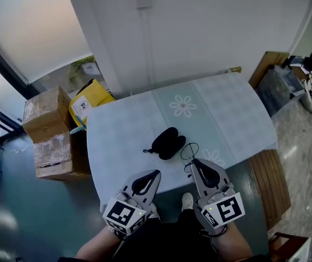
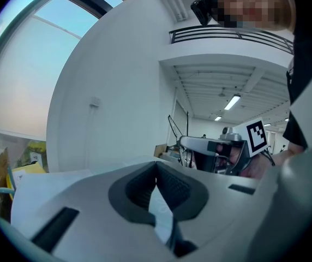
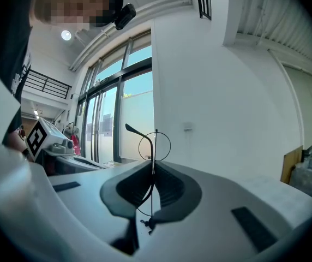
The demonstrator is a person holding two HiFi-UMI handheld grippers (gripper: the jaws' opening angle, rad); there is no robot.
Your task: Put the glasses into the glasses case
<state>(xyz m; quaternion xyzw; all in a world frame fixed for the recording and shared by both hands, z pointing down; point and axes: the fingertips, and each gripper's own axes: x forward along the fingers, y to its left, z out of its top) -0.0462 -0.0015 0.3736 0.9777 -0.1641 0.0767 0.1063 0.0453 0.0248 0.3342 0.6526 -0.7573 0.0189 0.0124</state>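
The black glasses case [image 1: 168, 142] lies near the middle of the pale blue tablecloth [image 1: 227, 108], and looks spread open in two lobes. Thin wire glasses [image 1: 189, 150] stick up from my right gripper [image 1: 194, 163], which is shut on them just right of the case, near the table's front edge. In the right gripper view one round lens rim [image 3: 155, 145] and a temple rise above the closed jaws [image 3: 153, 168]. My left gripper [image 1: 156, 173] hovers at the front edge below the case, shut and holding nothing; its pads [image 2: 169, 187] meet at the tip.
Cardboard boxes [image 1: 48, 129] and a yellow bag [image 1: 90, 100] stand on the floor left of the table. A wooden bench [image 1: 265, 185] and a clear storage bin [image 1: 279, 87] sit to the right. A white wall [image 1: 199, 31] backs the table.
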